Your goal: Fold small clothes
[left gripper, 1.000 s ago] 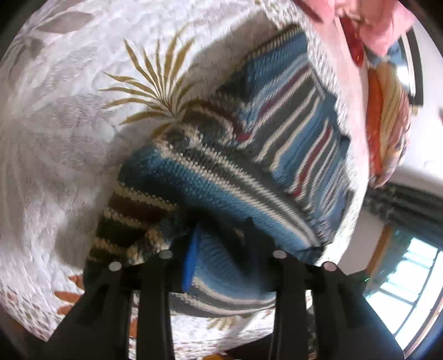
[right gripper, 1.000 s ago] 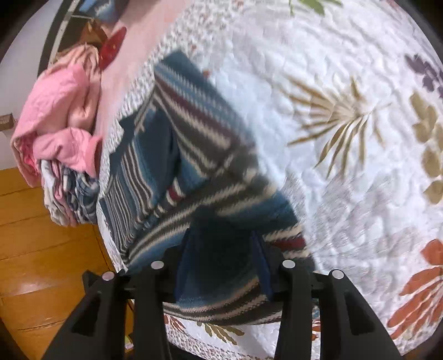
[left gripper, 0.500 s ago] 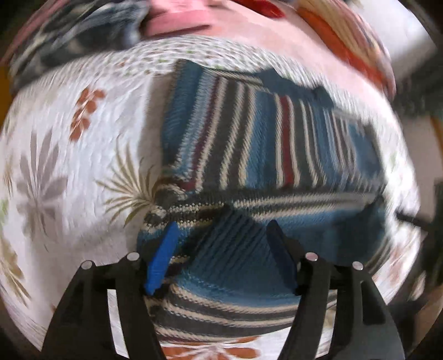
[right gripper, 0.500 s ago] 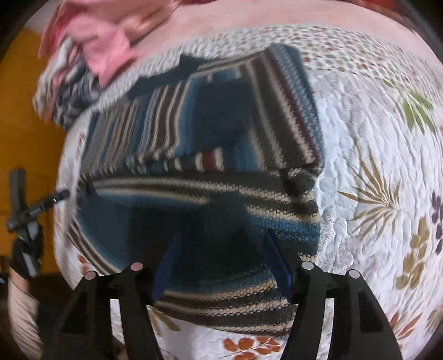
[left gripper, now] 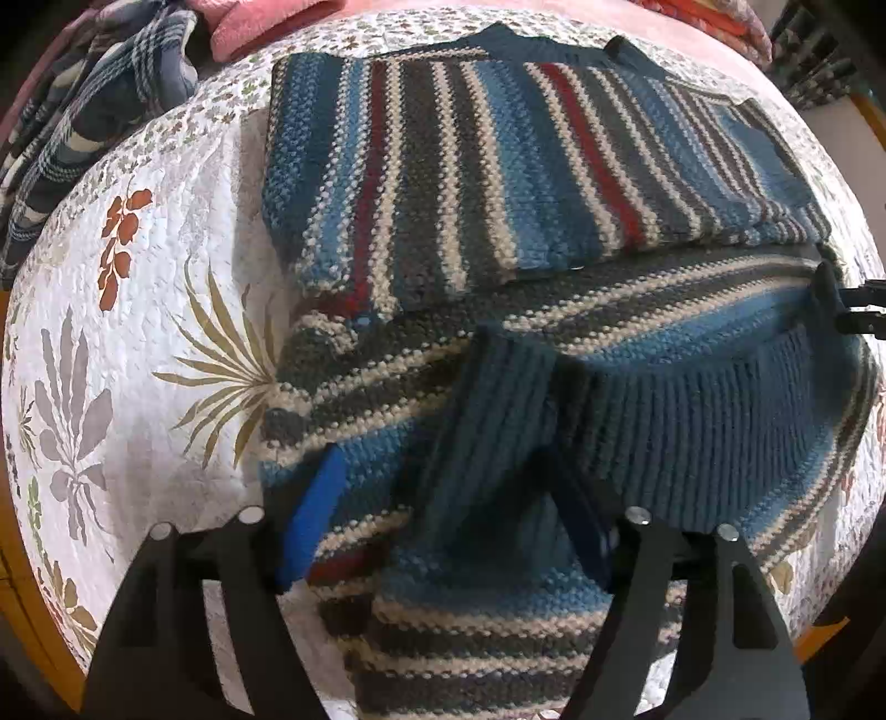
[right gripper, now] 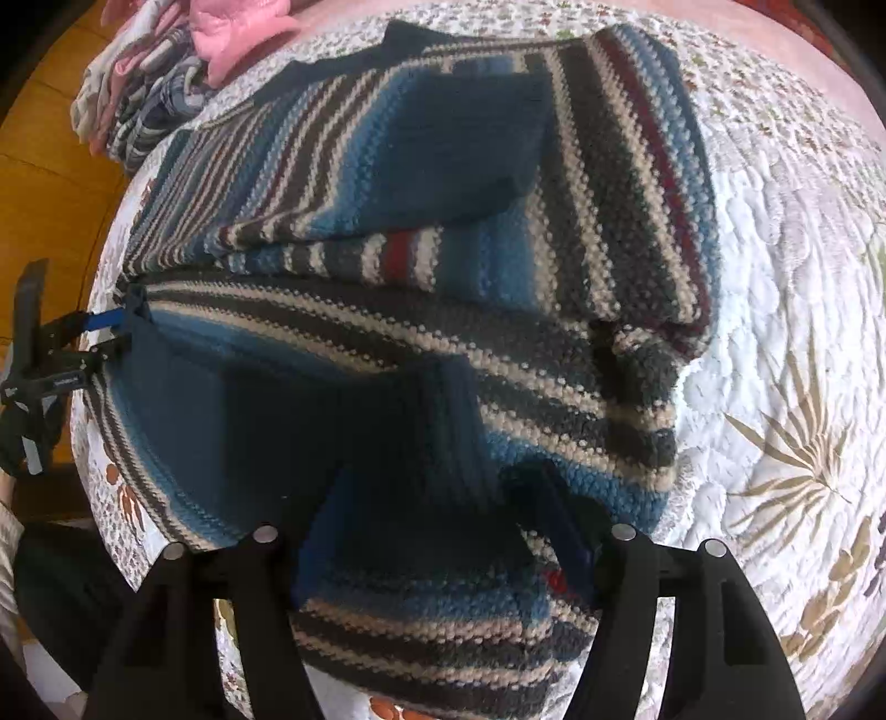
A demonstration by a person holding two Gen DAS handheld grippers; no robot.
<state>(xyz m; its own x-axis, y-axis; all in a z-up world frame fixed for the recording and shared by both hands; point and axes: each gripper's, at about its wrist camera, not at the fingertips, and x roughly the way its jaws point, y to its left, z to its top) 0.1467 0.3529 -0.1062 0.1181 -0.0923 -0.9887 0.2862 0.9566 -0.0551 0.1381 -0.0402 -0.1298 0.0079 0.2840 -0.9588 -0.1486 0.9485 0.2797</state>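
Observation:
A striped knit sweater (left gripper: pixel 498 166) in blue, grey, cream and red lies partly folded on the floral quilt (left gripper: pixel 138 343). Its ribbed blue hem (left gripper: pixel 692 421) runs across the near side. My left gripper (left gripper: pixel 451 523) stands open, jaws wide, with the hem bunched loosely between the blue pads. In the right wrist view the same sweater (right gripper: pixel 609 221) fills the middle, and my right gripper (right gripper: pixel 437 526) is open over the dark hem (right gripper: pixel 249 432). Each gripper shows in the other's view at a hem corner: the right gripper (left gripper: pixel 855 310) and the left gripper (right gripper: pixel 94 338).
A pile of other clothes sits at the far edge: a plaid garment (left gripper: pixel 94 111) and pink fabric (right gripper: pixel 243 27). The wooden floor (right gripper: pixel 50 166) lies beyond the bed's left edge. A gloved hand (right gripper: pixel 22 437) holds the left gripper. Bare quilt (right gripper: pixel 775 332) stretches to the right.
Both grippers swung round to face the sweater squarely with the hem laid over its lower part. Both pairs of jaws have spread wider than a second ago, loosening from the fabric.

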